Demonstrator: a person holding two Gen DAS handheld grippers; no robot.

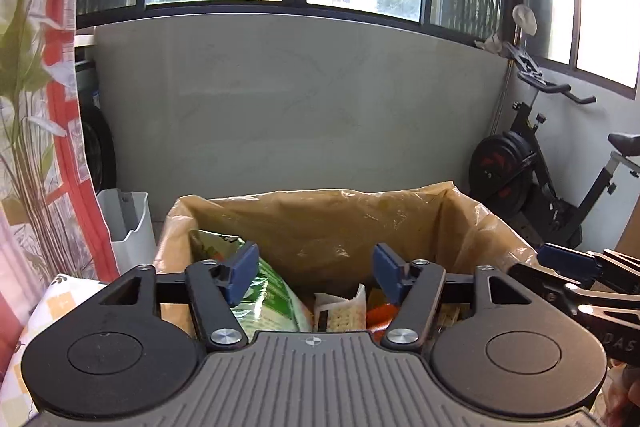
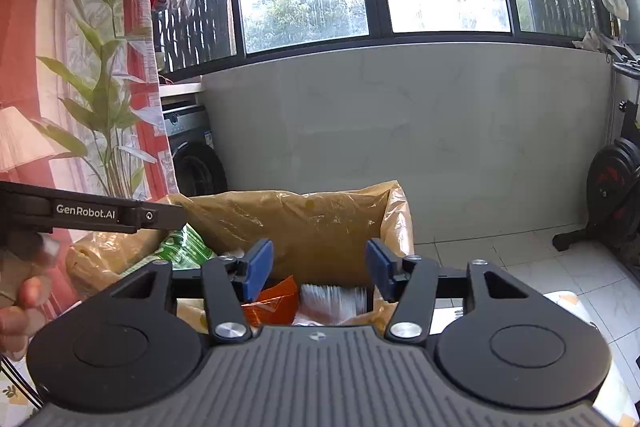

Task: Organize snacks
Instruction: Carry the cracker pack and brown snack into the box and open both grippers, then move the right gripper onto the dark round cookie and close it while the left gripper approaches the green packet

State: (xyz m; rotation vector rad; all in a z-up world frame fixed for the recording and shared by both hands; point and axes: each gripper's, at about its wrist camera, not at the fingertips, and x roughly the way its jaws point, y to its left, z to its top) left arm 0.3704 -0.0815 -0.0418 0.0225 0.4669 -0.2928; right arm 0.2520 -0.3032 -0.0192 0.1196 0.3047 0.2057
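Below the window wall, both claws (image 1: pixel 314 273) (image 2: pixel 318 269) gape empty above the bagged snacks (image 1: pixel 276 291).

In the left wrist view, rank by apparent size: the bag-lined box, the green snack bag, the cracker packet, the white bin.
1. Bag-lined box, clearly largest.
2. Green snack bag and white bin: look similar; the bag is partly hidden by the fingers and the bin stands further back, so unranked.
3. Cracker packet, smallest, though only partly visible.
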